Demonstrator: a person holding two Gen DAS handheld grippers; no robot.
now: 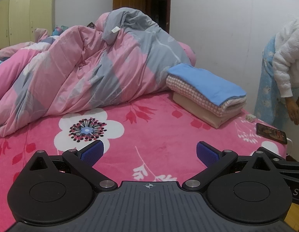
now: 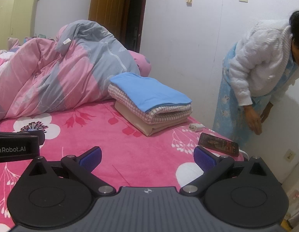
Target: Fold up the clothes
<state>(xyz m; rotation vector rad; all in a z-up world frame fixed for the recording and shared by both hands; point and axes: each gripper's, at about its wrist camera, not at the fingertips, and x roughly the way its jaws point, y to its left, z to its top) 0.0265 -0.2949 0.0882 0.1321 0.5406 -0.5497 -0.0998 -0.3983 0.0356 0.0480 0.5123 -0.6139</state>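
A stack of folded clothes sits on the far right part of the bed, close to its right edge. The stack has three layers: a blue piece on top, a pink-and-white checked piece under it, and a beige piece at the bottom, touching the bed's pink floral cover. Just left of the stack and behind it, a rumpled pink and grey duvet is heaped along the far side of the bed, its edge near the stack.

Near the bed's right edge, a dark phone lies flat on the cover, and a small white charger plug lies between it and the stack.

The left gripper hovers over the near part of the bed with its jaws wide apart and nothing between the blue pads. The right gripper hovers just beside it to the right, jaws likewise spread wide and holding nothing; the phone is just beyond its right pad.

At the right, beyond the bed, a person in a fluffy white jacket and a light blue patterned garment bends forward beside the white wall, one hand hanging down. A brown wooden door stands at the far wall, and a pale yellow wardrobe at the far left.
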